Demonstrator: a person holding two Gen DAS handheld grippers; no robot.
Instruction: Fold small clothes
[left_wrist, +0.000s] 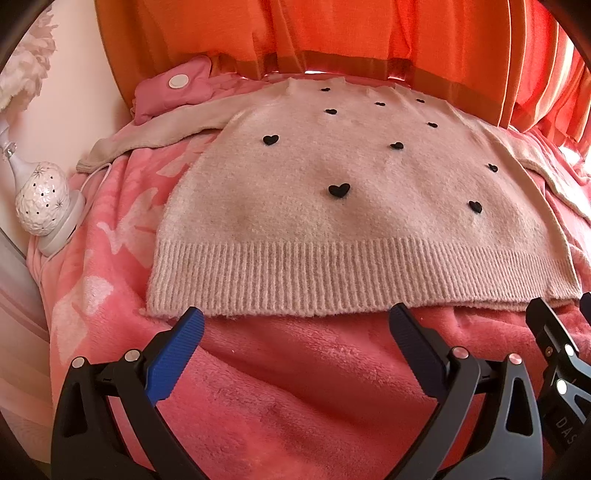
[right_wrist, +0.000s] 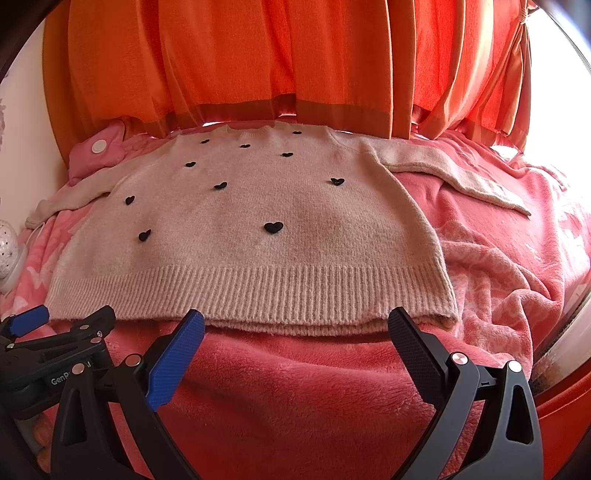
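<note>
A small beige knit sweater (left_wrist: 332, 206) with black hearts lies flat, face up, on a pink fleece blanket (left_wrist: 295, 387), sleeves spread to both sides; it also shows in the right wrist view (right_wrist: 258, 251). Its ribbed hem faces me. My left gripper (left_wrist: 297, 321) is open and empty, its tips just short of the hem's left half. My right gripper (right_wrist: 295, 325) is open and empty, its tips just short of the hem's right half. Each gripper shows at the edge of the other's view: the right one (left_wrist: 554, 350) and the left one (right_wrist: 55, 332).
Orange curtains (right_wrist: 258, 66) hang behind the bed. A pink padded item with a white button (left_wrist: 173, 88) lies at the far left by the left sleeve. A white perforated lamp (left_wrist: 44, 199) with a cord stands at the left edge. Rumpled blanket (right_wrist: 498, 277) lies to the right.
</note>
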